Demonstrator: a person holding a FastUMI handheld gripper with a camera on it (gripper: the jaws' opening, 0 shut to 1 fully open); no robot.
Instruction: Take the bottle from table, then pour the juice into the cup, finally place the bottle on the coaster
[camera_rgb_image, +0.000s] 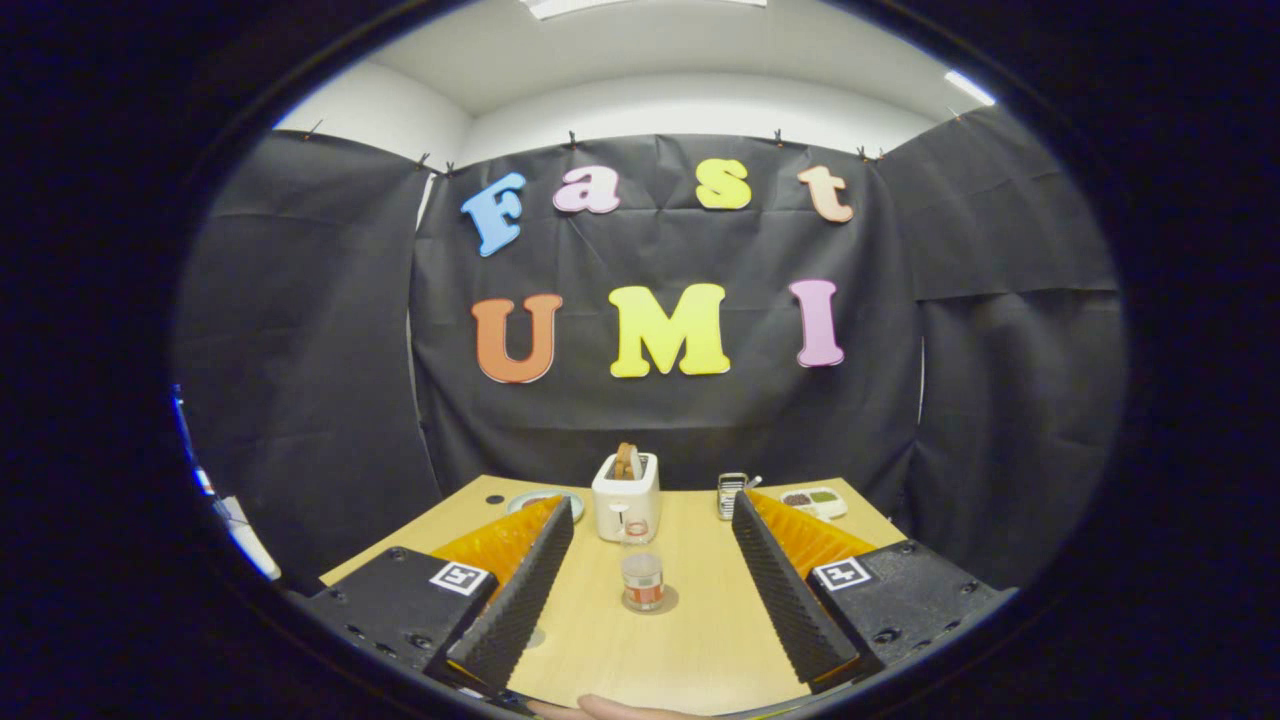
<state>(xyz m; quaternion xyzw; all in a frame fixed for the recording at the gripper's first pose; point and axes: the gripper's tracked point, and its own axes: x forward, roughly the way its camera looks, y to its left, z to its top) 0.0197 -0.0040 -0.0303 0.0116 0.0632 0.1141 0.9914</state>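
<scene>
My gripper (652, 508) is open, its two black ribbed fingers (520, 590) spread wide over the wooden table (700, 640). Between the fingers a small clear container (642, 578) with an orange-red band low on it stands upright on a round brown coaster (664, 602). Neither finger touches it. Just beyond it, in front of the toaster, stands a smaller clear item with a red ring (636, 530). It is too small for me to tell which of the two is the bottle and which the cup.
A white toaster (626, 500) with a slice of bread in it stands at the table's far middle. A plate (530, 498) lies far left, a metal item (732, 492) and a small divided tray (818, 502) far right. Part of a hand (600, 708) shows at the near edge.
</scene>
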